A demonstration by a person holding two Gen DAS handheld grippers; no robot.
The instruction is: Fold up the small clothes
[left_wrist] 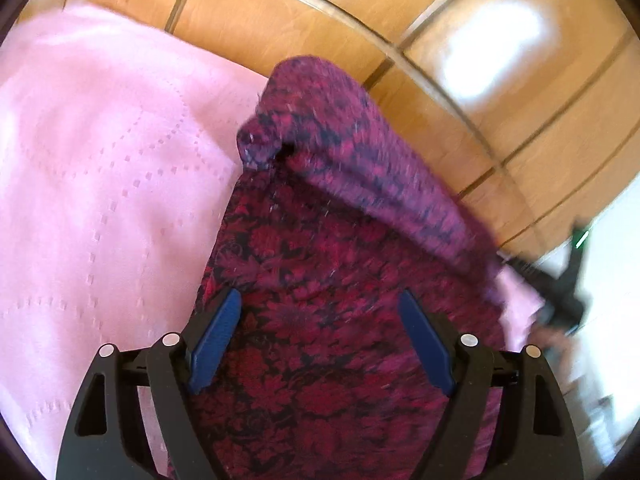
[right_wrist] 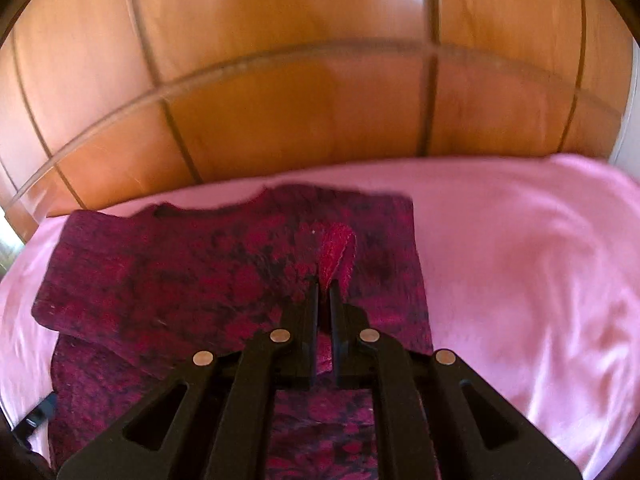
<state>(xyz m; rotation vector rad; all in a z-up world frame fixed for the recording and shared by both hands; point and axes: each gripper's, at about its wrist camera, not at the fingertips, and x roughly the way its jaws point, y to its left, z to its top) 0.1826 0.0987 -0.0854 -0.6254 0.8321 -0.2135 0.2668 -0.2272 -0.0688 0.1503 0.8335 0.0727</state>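
Note:
A dark red floral garment point(left_wrist: 320, 360) lies on a pink cloth point(left_wrist: 100, 180). My left gripper point(left_wrist: 320, 300) stands open just above it; its blue pads point(left_wrist: 216, 340) hold nothing. One flap of the garment point(left_wrist: 360, 168) is raised in a ridge that runs right toward my blurred right gripper point(left_wrist: 560, 296). In the right wrist view the right gripper point(right_wrist: 324, 284) is shut on a bright red fold of the garment's edge point(right_wrist: 336, 256), and the garment point(right_wrist: 180, 280) spreads out to the left below it.
Brown wooden panels point(right_wrist: 280, 60) rise behind the pink cloth point(right_wrist: 520, 280), with a curved clear rim point(right_wrist: 120, 108) in front of them. A bright white area point(left_wrist: 612, 280) lies at the right. Bare pink cloth extends left of the left gripper and right of the right gripper.

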